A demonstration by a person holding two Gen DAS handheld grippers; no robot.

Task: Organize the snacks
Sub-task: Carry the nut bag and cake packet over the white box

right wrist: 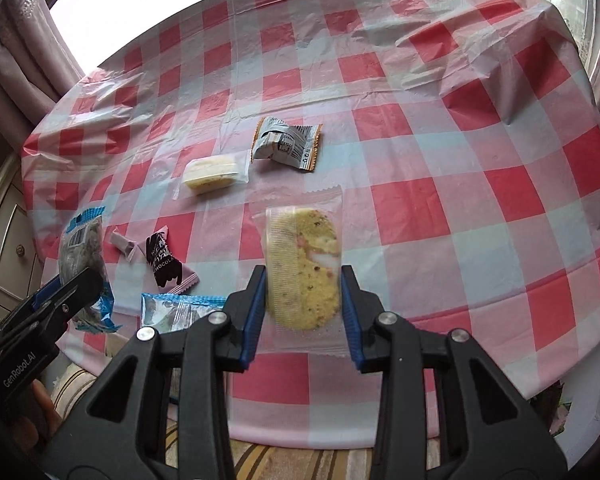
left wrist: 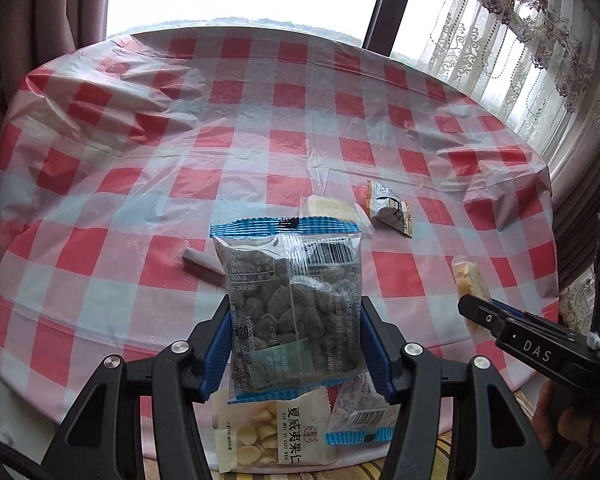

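My left gripper (left wrist: pixel 296 340) is shut on a clear blue-edged bag of dark dried fruit (left wrist: pixel 292 292), held upright above the red-checked table (left wrist: pixel 260 120). My right gripper (right wrist: pixel 304 292) is shut on a wrapped yellow speckled cake (right wrist: pixel 304 268), both pads against its sides. In the right wrist view the left gripper (right wrist: pixel 80 284) with the fruit bag (right wrist: pixel 80 248) shows at the left edge. In the left wrist view the right gripper (left wrist: pixel 472 304) shows at the right with the cake (left wrist: pixel 468 280).
On the cloth lie a wrapped cream cake (right wrist: pixel 212 174), a crumpled silver-orange wrapper (right wrist: pixel 286 142), a chocolate packet (right wrist: pixel 164 260) and a small wrapped candy (right wrist: pixel 122 242). At the near edge lie another blue-edged bag (right wrist: pixel 180 312) and a macadamia nut packet (left wrist: pixel 268 428).
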